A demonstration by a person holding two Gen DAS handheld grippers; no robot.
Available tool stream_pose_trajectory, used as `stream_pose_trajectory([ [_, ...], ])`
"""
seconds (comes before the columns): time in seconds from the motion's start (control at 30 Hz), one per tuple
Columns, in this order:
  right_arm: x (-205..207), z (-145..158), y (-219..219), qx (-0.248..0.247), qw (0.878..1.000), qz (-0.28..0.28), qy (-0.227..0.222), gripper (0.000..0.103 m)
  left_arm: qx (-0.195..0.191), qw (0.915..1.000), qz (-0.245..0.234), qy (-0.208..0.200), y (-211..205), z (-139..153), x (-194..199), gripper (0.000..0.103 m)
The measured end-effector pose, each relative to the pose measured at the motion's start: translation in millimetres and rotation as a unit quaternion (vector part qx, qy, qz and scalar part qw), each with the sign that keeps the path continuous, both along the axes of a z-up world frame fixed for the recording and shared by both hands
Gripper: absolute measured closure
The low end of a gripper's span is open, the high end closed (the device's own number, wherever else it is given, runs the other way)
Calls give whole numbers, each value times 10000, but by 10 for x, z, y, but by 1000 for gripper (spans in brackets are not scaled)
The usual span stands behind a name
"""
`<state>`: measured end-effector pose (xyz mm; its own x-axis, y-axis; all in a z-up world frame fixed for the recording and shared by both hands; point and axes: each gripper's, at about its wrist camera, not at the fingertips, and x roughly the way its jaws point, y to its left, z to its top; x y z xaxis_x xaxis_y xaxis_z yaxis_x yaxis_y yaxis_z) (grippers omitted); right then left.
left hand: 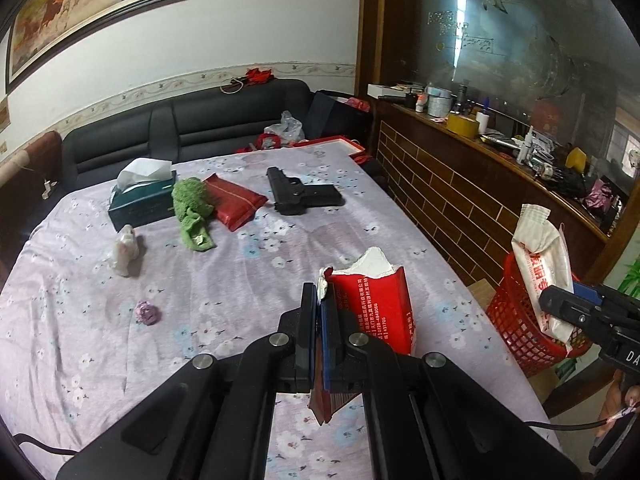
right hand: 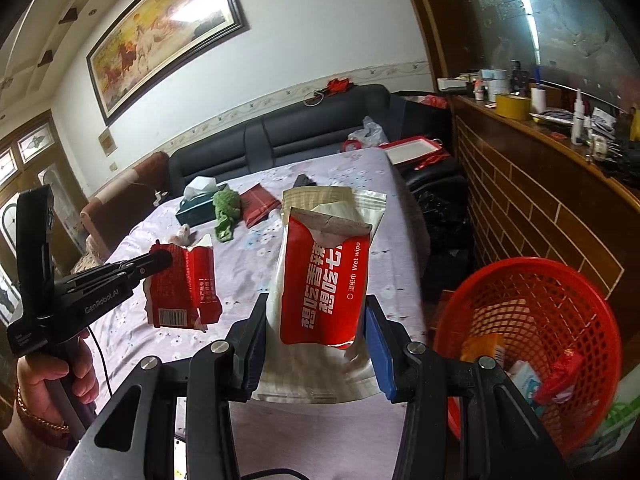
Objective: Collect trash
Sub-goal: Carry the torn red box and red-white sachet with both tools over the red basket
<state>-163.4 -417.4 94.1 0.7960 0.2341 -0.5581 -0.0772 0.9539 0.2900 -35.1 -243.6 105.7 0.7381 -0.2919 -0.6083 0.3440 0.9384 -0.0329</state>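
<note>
- A red-and-white wet wipe packet [right hand: 320, 280], flat and crinkled, is gripped at its lower sides by the right tool [right hand: 316, 344], whose jaws stand partly open around its width. It is held up in the air above the counter's edge.
- A torn red paper box [left hand: 372, 304], its top ripped open to a white lining, hangs from the left tool [left hand: 318, 320], whose jaws are pinched fully together on one edge of the box.
- A red mesh plastic basket [right hand: 568, 312] stands low beside the counter, to the right of both tools. It already has a few scraps in it: an orange packet, a small white-and-blue carton and a red wrapper.
- The step in hand looks like carrying: both pieces are lifted clear and neither is over the basket's mouth yet.
- The next move likely calls for bringing the right tool over the basket's opening and letting the jaws spread so the packet falls in, then the same for the box.
- The counter [left hand: 100, 360], spread with a lilac flowered cloth, holds a small crumpled purple scrap [left hand: 148, 313] and a crumpled white wad [left hand: 126, 251], which may be trash left to gather.
- Farther back lie a green tissue box [left hand: 140, 204], a green cloth [left hand: 192, 208], a flat red pouch [left hand: 236, 202] and a black toy pistol [left hand: 300, 196].
</note>
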Motion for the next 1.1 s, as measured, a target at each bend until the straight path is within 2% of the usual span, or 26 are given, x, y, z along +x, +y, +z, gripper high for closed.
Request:
stream_pose_trajectory([
  [0.5, -206, 16, -213, -49, 9996, -278, -11, 54, -72, 9996, -252, -45, -189, 71, -29, 102],
  [0.73, -365, 13, -420, -142, 9983, -562, -7, 54, -57, 9983, -568, -84, -479, 123, -68, 102],
  [1.1, -693, -47, -1018, -117, 9917, -1280, 91, 54, 38, 9935, -1129, -138, -1054, 186, -147, 102],
])
